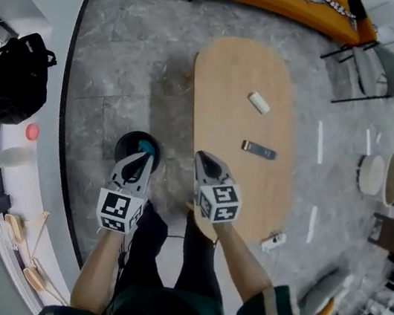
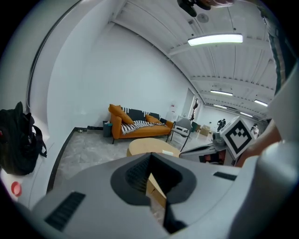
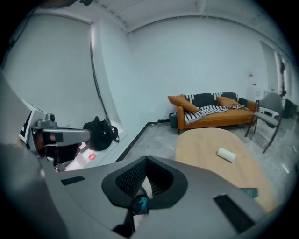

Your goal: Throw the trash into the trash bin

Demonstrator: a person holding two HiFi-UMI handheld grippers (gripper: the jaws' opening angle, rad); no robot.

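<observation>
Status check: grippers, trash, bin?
Left gripper and right gripper both shut, empty. White roll and dark flat item lie on table. Bin under left gripper, nothing blocking.

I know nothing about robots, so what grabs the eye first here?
Probably the marker-cubed left gripper and right gripper, held side by side low in the head view. Ahead stretches an oval wooden table, with a bright orange sofa at the room's far end.
</observation>
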